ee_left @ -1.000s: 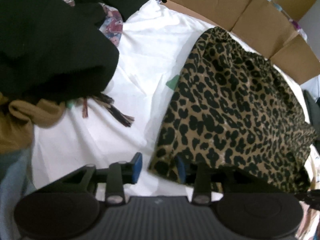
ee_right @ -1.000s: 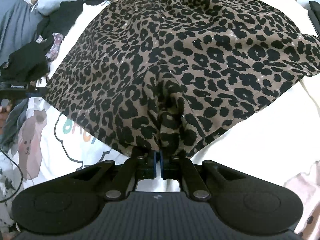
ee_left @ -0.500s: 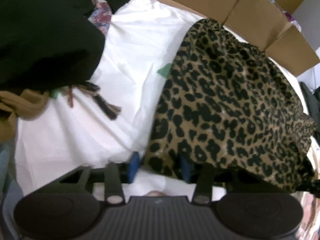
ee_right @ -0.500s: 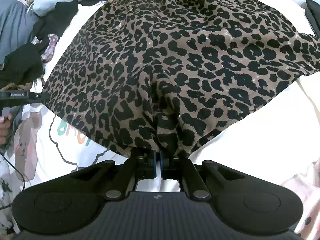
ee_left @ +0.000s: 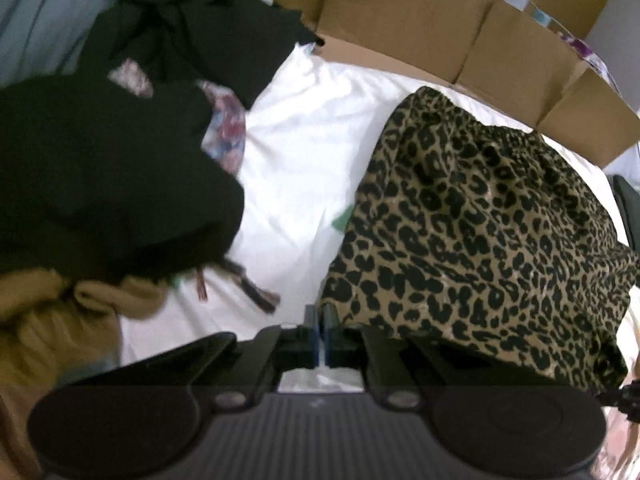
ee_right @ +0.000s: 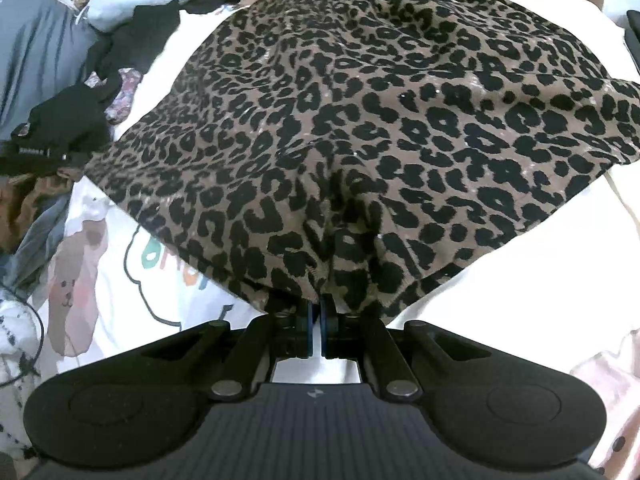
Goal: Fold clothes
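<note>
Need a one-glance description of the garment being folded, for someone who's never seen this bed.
Start from the white bedsheet bordered by flattened cardboard. The leopard-print garment lies spread across its middle, to the right of the pile of black clothes. It is the only animal-print piece: black spots on tan, among plain black, blue and floral fabrics.

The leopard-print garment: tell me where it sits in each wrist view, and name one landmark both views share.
Left wrist: the leopard-print garment fills the right half, over the white sheet.
Right wrist: it covers the centre and top of the picture, bunched at the bottom centre.
Shared landmark: the black clothes pile, left of the garment in both.
</note>
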A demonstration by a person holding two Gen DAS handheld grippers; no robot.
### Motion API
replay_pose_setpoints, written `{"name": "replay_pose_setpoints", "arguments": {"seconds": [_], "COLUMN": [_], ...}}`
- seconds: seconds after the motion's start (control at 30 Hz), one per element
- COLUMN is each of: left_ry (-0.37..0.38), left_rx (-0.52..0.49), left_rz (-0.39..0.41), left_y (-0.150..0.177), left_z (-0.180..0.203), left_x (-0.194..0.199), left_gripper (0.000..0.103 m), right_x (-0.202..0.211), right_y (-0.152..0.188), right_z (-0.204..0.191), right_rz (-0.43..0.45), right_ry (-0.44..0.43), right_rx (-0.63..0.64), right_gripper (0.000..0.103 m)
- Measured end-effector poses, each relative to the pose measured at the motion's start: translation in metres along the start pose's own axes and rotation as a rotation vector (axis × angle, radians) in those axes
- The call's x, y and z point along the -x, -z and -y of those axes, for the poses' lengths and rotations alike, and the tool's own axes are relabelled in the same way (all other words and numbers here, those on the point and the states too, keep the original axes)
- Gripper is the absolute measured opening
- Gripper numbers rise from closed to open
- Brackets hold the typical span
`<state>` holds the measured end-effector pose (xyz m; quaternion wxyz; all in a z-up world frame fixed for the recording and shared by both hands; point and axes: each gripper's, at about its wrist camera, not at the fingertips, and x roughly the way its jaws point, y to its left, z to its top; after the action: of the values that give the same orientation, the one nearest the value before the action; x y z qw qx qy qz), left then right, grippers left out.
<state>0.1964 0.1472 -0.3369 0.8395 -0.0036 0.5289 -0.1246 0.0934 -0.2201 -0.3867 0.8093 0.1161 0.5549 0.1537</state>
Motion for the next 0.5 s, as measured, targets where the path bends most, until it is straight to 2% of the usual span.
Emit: {"name": "replay_pose_setpoints", "arguments": {"seconds": [0.13, 0.5], "left_ry": [-0.026, -0.073], "left_rx": [-0.023, -0.034], "left_rz": [-0.017, -0.084], "left_y": [-0.007, 0.008], "left_z": [0.003, -0.003], "left_x": [-0.011, -0.038], "left_gripper": [0.002, 0.003], "right_x": [-0.004, -0.010], "right_y": [0.002, 0.001], "right_z": [-0.002, -0.011], "right_rz": [-0.021, -0.070], "right_ry": [-0.017, -0.025], "right_rx": [0.013, 0.088], "right_gripper": [0.001, 0.001]}}
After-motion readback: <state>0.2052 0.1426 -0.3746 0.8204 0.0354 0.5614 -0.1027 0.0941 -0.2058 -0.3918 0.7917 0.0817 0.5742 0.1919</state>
